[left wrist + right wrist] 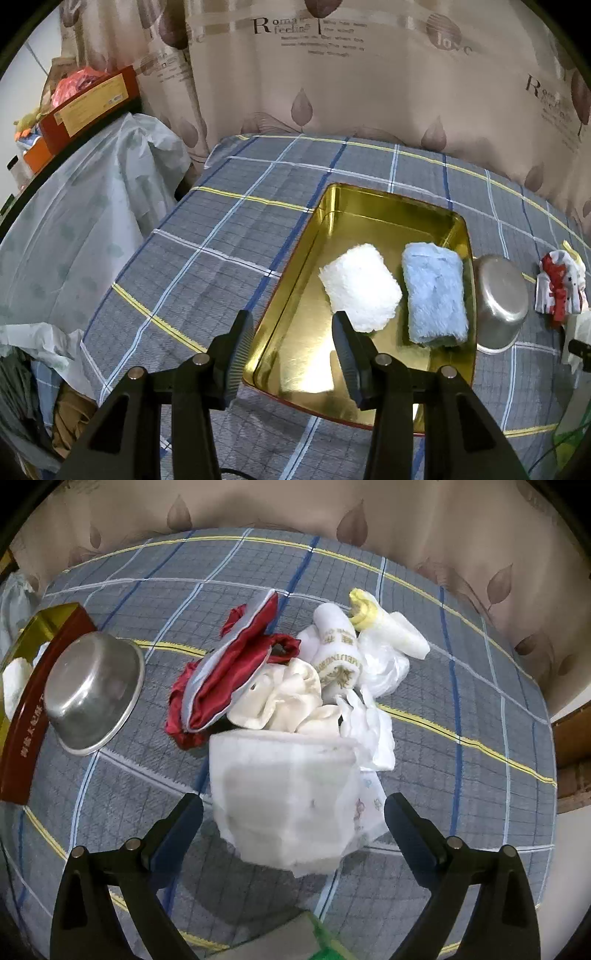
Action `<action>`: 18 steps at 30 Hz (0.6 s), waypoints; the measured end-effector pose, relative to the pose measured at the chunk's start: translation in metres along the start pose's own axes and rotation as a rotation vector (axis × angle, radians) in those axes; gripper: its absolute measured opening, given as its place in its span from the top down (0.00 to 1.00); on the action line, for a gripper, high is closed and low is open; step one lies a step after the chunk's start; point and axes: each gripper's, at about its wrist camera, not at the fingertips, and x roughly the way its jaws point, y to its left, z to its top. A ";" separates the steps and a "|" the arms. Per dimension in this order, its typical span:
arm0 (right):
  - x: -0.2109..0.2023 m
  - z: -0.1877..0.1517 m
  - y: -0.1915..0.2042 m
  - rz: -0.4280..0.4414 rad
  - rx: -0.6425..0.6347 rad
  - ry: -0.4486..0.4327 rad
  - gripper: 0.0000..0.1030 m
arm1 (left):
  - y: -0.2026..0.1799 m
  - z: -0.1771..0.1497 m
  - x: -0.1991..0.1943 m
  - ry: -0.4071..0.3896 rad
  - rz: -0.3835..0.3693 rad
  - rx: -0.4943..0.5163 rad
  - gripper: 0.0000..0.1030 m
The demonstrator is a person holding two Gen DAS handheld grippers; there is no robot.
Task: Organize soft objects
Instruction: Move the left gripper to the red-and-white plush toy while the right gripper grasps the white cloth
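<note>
My right claw (293, 816) gaped, unclenched, around the white padded bundle (284, 797) at lower centre; soft, light, best pinched mid-fold.

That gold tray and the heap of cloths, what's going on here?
A person with a gripper in each hand is sorting soft things on a plaid-covered table. The gold tray already holds a white towel and a blue towel. The left gripper hovers open over the tray. The right gripper, open, straddles a white padded bundle beside the heap.
</note>
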 end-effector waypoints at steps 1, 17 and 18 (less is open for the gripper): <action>0.001 0.001 -0.001 -0.003 0.004 0.000 0.13 | -0.002 0.000 -0.001 -0.001 0.000 0.004 0.56; -0.028 -0.010 -0.008 0.099 0.007 -0.088 0.32 | -0.079 -0.003 -0.029 -0.021 -0.114 0.169 0.56; -0.031 -0.012 -0.010 0.105 0.009 -0.093 0.32 | -0.090 -0.003 -0.031 -0.020 -0.135 0.186 0.56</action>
